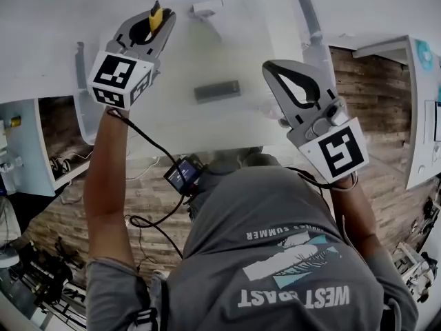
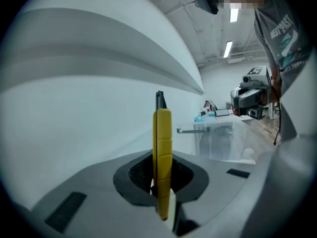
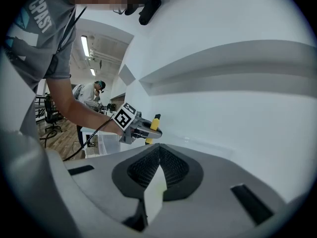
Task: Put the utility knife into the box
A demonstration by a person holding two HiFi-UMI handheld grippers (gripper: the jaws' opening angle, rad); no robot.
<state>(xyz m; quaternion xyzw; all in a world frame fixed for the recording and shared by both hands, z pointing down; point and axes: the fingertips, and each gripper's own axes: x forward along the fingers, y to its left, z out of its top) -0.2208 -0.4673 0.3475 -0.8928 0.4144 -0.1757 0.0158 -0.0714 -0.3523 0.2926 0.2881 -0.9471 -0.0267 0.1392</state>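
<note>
The utility knife [image 1: 156,14], yellow with a dark tip, stands upright between the jaws of my left gripper [image 1: 157,21], which is shut on it over the far left of the white table [image 1: 207,126]. In the left gripper view the knife [image 2: 162,133] rises straight out of the gripper [image 2: 162,160]. A clear plastic box [image 2: 218,138] stands further right, apart from the knife. My right gripper [image 1: 273,67] hangs at the right with its jaws together and nothing in them [image 3: 157,148]. From the right gripper view the left gripper [image 3: 141,128] and the knife [image 3: 155,122] are above the box [image 3: 106,142].
A dark grey rectangular block [image 1: 217,90] lies mid-table between the grippers. A small white object [image 1: 207,7] sits at the far edge. White desks flank the table on both sides over a wooden floor. A black cable runs to a small device [image 1: 182,176]. Another person [image 3: 94,95] stands far off.
</note>
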